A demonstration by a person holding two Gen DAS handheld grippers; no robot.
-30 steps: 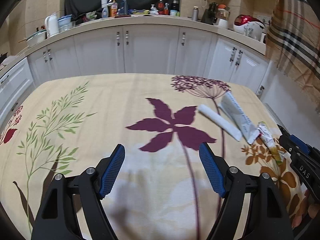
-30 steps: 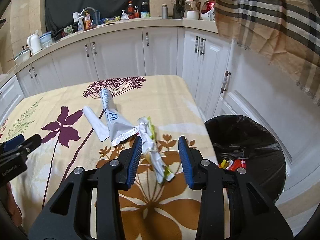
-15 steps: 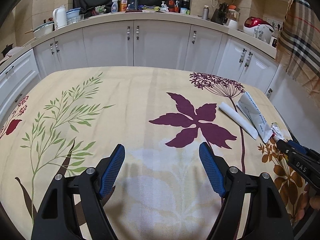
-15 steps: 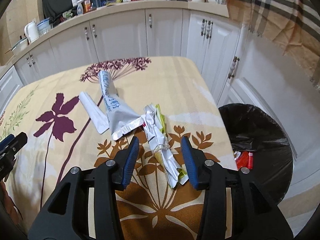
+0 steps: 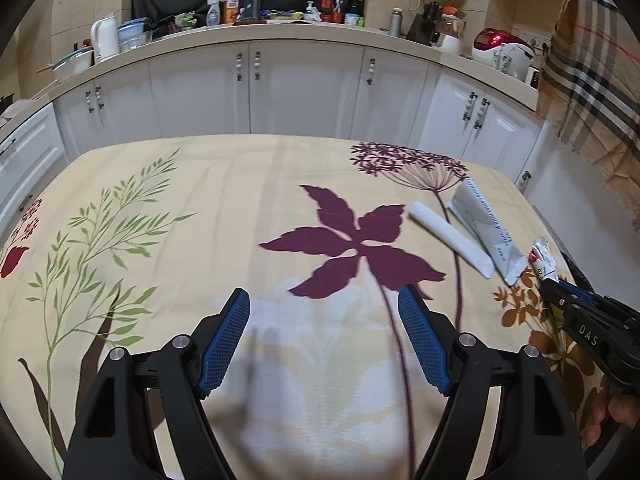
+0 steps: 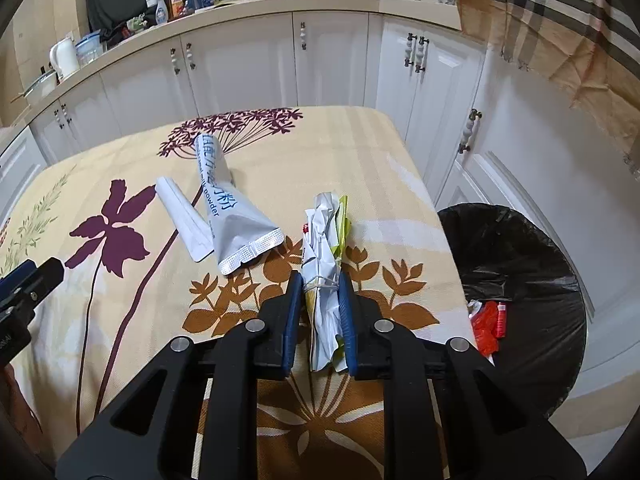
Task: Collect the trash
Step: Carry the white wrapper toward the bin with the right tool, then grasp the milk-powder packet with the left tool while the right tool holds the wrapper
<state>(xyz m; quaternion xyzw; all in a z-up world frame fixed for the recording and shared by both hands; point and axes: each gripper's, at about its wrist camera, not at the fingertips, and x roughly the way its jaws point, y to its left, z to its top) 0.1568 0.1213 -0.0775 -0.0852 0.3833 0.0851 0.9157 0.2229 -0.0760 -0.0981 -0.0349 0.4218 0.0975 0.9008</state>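
Note:
A crumpled white and yellow-green wrapper lies near the table's right edge. My right gripper is closing on it, and both blue pads touch its sides. To the wrapper's left lie a silver powder pouch and a flat white packet. In the left wrist view, the left gripper hangs open over the purple flower print with nothing between its fingers. That view also shows the pouch, the white packet, the wrapper's end and the right gripper at the right.
A round bin with a black bag stands on the floor just right of the table and holds red scraps. The table wears a floral cloth. White cabinets and a cluttered counter run behind; a plaid cloth hangs at the right.
The right gripper's jaws have narrowed from either side of the crumpled wrapper until they touch it, and its view has tipped down a little. The left gripper stays open over the cloth.

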